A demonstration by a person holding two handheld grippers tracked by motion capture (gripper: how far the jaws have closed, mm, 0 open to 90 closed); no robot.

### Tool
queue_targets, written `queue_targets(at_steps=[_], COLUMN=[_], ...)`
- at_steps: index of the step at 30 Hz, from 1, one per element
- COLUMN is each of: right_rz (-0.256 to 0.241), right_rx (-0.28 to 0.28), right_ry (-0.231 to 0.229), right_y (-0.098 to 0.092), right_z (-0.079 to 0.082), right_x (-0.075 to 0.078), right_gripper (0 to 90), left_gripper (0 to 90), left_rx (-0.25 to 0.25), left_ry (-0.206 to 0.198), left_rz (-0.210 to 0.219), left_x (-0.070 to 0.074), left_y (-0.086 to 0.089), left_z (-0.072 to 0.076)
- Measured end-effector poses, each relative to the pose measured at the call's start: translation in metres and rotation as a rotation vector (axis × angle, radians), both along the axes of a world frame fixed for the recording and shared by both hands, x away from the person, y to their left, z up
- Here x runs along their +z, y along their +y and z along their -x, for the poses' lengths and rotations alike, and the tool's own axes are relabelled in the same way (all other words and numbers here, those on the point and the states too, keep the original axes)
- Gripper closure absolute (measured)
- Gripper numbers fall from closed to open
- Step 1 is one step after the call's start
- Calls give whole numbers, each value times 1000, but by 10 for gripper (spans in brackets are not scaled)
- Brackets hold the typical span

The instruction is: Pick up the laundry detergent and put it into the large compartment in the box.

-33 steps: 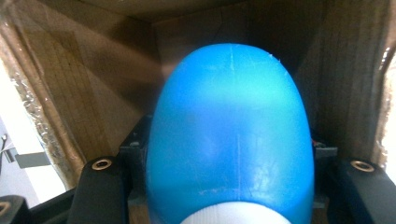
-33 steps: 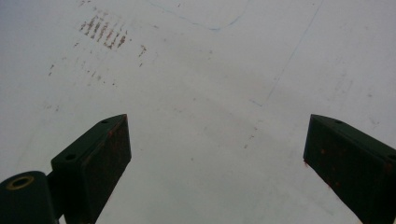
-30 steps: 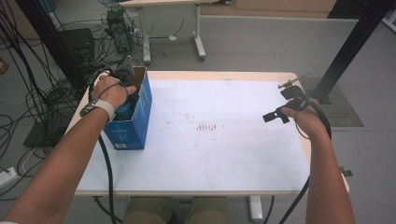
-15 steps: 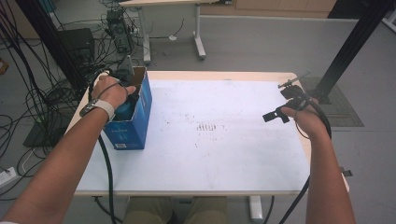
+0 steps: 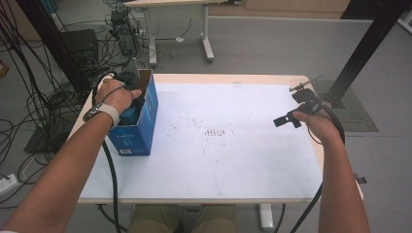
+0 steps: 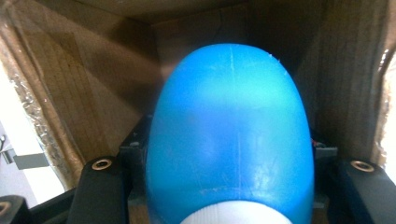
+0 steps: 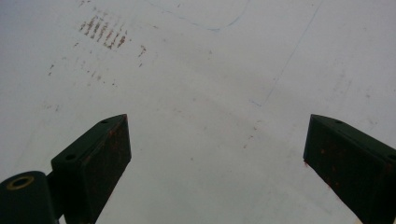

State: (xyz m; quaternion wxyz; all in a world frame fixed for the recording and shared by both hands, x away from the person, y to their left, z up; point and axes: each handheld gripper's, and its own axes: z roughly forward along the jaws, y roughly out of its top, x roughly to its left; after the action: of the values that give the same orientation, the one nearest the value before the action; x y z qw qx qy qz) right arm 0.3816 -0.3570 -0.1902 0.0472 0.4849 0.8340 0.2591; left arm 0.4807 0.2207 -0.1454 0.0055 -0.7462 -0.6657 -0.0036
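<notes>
We see the left gripper (image 5: 132, 104) inside the open blue cardboard box (image 5: 141, 127), clenched on a rounded blue plastic bottle (image 6: 229, 135); right gripper (image 7: 217, 161) spread wide over the white tabletop (image 5: 233, 160).

Boxes: one blue box (image 5: 138, 124) standing on the table.
Bottles: one blue bottle (image 6: 229, 135) sitting inside.
Tables: one (image 5: 233, 174).
Grippers: two.
</notes>
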Motion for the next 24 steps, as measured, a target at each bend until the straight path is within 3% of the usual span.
queue_targets(at_steps=[24], right_rz=[-1], right_rx=[-2], right_ry=[2], right_y=[1], right_z=[1], right_x=[0], right_gripper=[72], left_gripper=[377], left_rx=[0], left_ry=[-10], left_rz=[10], left_x=[0], left_y=[1], left_z=[2])
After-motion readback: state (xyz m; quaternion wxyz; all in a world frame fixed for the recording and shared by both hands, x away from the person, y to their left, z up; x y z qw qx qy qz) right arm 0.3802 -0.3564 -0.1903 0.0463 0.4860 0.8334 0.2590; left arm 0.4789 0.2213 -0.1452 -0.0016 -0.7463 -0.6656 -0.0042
